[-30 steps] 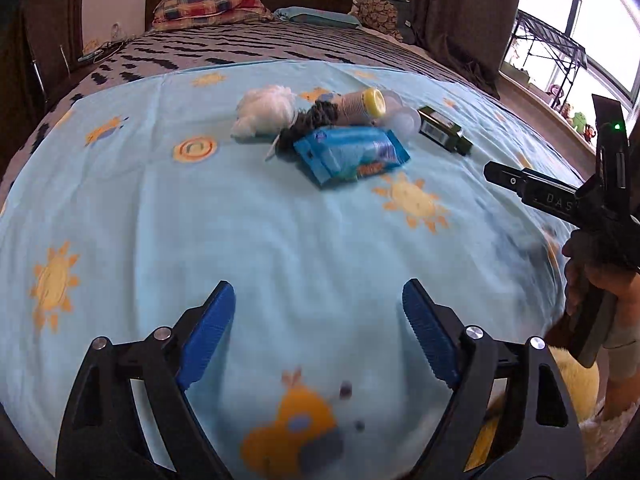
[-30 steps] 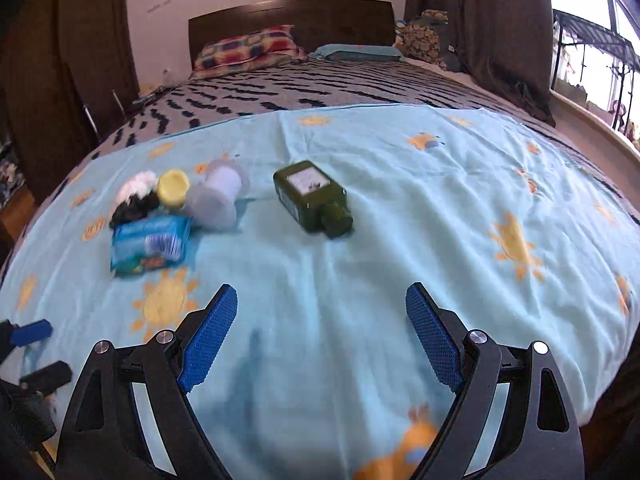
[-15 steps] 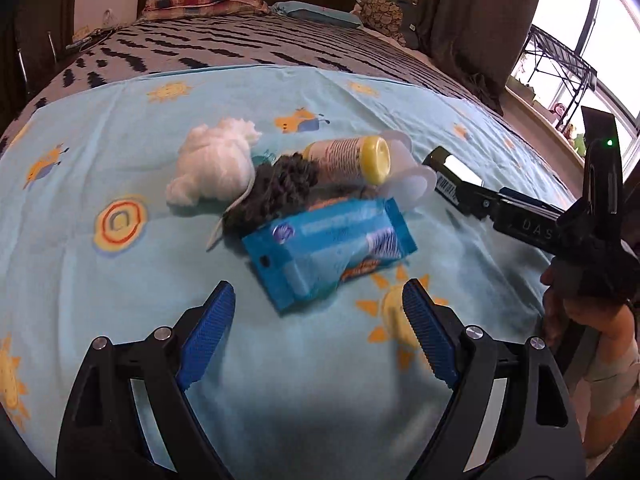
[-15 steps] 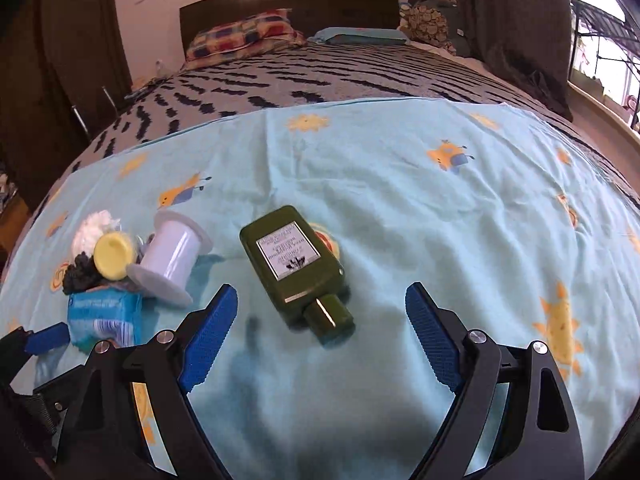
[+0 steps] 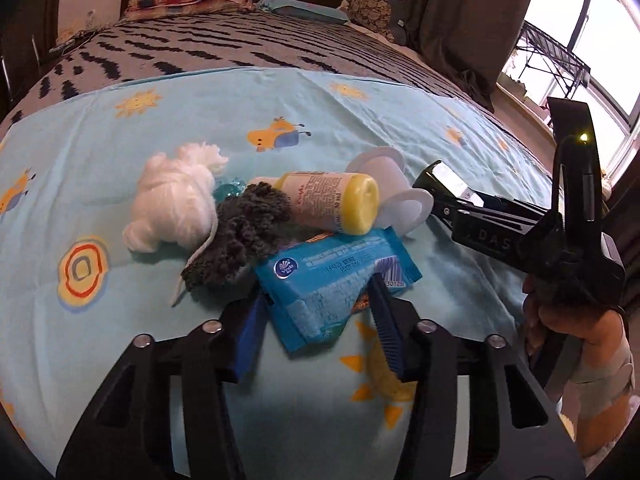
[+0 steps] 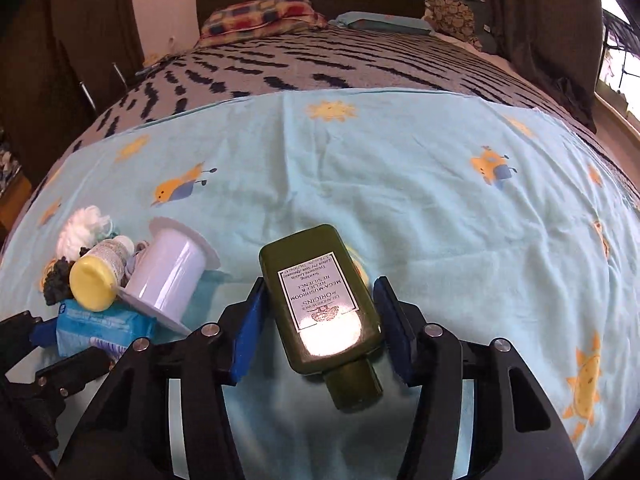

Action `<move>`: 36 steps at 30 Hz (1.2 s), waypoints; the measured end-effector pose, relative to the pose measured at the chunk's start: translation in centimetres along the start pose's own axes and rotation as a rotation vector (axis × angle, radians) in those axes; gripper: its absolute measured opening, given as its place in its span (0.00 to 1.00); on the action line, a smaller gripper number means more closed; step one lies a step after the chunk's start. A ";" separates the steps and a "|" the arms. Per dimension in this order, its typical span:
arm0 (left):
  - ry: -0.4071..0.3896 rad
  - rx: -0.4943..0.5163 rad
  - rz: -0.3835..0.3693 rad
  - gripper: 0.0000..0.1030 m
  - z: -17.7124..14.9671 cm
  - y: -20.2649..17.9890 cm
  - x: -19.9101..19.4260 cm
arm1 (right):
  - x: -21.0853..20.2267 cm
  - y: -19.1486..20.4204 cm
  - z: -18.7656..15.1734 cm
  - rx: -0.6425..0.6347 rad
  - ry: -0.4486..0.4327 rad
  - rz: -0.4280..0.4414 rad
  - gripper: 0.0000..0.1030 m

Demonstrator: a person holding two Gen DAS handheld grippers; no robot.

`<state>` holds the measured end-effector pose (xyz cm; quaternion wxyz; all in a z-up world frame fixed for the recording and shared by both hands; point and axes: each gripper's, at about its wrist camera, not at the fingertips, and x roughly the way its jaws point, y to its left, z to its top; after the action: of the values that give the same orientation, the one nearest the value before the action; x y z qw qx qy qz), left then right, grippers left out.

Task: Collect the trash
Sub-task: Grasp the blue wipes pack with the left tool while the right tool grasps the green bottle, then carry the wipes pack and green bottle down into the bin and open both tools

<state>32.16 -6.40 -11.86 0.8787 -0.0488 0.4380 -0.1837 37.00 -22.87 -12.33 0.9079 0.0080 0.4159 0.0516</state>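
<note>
Jaws closing both sides: left gripper point(image 5: 318, 312) pinching packet point(image 5: 332, 280), right gripper point(image 6: 320, 320) around bottle point(image 6: 320, 300) at 6 o'clock; a second back wide, short of pile; pickup starting.

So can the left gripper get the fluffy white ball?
Probably not yet: the left gripper is closing its fingers around the blue tissue packet, and the dark knitted cloth lies before the fluffy white ball.
</note>
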 end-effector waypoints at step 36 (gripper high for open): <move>-0.137 0.164 0.021 0.24 -17.3 -3.8 -16.7 | -19.6 5.3 -17.5 -0.075 -0.192 0.134 0.50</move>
<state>8.27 -2.55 -8.95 0.9096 0.0153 0.3608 -0.2057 10.59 -20.11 -8.70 0.9378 0.0067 0.3232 0.1265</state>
